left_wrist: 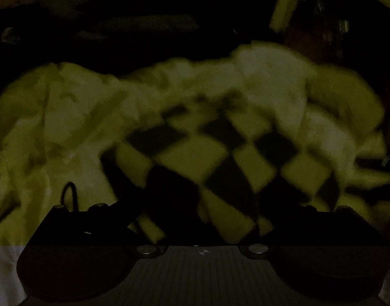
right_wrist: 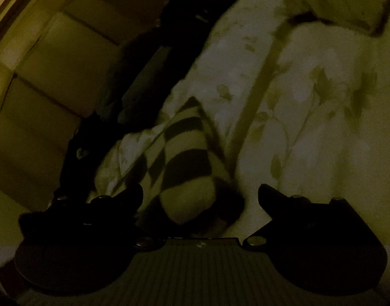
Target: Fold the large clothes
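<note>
Both views were dim and yellow-tinted. The left wrist camera sat behind its left gripper and faced forward and slightly down, close over a checkered cloth lying on crumpled pale bedding; the far background was dark and unreadable. The right wrist camera sat behind its right gripper, tilted, very near the same checkered cloth and a leaf-printed sheet, with tiled flooring at left. The two views shared the checkered cloth.

Leaf-print bedsheet (pale, rumpled), tiled floor beside it, everything dim
</note>
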The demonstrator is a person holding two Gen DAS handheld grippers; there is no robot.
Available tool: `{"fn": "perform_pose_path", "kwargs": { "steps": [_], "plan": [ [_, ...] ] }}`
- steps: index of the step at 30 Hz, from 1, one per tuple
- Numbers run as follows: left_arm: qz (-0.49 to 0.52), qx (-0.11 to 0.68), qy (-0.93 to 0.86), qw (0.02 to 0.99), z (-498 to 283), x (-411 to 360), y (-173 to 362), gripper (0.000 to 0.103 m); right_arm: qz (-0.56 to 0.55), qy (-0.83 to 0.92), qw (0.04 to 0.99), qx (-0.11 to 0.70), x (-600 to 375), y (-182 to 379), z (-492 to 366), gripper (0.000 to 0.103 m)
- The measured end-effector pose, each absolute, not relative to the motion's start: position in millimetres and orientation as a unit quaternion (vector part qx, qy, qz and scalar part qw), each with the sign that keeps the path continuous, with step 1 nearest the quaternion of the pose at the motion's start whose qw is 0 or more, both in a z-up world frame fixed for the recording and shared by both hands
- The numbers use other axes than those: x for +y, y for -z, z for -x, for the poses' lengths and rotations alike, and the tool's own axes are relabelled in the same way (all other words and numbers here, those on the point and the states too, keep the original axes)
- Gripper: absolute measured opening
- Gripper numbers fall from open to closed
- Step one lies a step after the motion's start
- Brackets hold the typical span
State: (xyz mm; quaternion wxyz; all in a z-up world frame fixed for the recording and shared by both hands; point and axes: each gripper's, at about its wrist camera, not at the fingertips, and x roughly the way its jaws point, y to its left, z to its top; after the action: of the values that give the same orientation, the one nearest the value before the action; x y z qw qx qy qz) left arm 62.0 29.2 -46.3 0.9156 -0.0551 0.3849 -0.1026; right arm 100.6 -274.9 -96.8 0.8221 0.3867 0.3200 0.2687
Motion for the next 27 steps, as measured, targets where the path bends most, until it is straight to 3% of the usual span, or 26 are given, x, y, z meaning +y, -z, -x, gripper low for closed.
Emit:
{"fn": "perform_pose_path", "kwargs": {
  "steps": [6,12,14,18,21,27],
  "plan": [
    [0.183,0.385,0.032,0.904,-86.7,99.1,42.3,0.103,-0.433,-0.287,0.788,0.33,-275.4,98.7,-149.5,0.099],
    [0.215,0.453,0.084,0.861,-114.6,100.0,75.8,0.103,-0.485,-0.326,0.729,0.357,-265.7,116.9,-190.2,0.099],
    [0.222,0.46,0.093,0.855,-121.3,90.4,85.4,0.103,-0.485,-0.341,0.716,0.367,-257.8,122.6,-194.7,0.094],
    [0.289,0.463,0.133,0.827,-132.6,70.8,98.1,0.103,-0.426,-0.344,0.74,0.391,-235.6,123.8,-197.5,0.075],
    [0.235,0.473,0.119,0.841,-144.8,46.7,106.9,0.103,-0.426,-0.332,0.746,0.39,-226.2,132.6,-198.7,0.07],
    [0.267,0.465,0.15,0.831,-140.6,58.7,107.7,0.103,-0.441,-0.322,0.752,0.369,-228.2,140.3,-186.1,0.051]
  ]
}}
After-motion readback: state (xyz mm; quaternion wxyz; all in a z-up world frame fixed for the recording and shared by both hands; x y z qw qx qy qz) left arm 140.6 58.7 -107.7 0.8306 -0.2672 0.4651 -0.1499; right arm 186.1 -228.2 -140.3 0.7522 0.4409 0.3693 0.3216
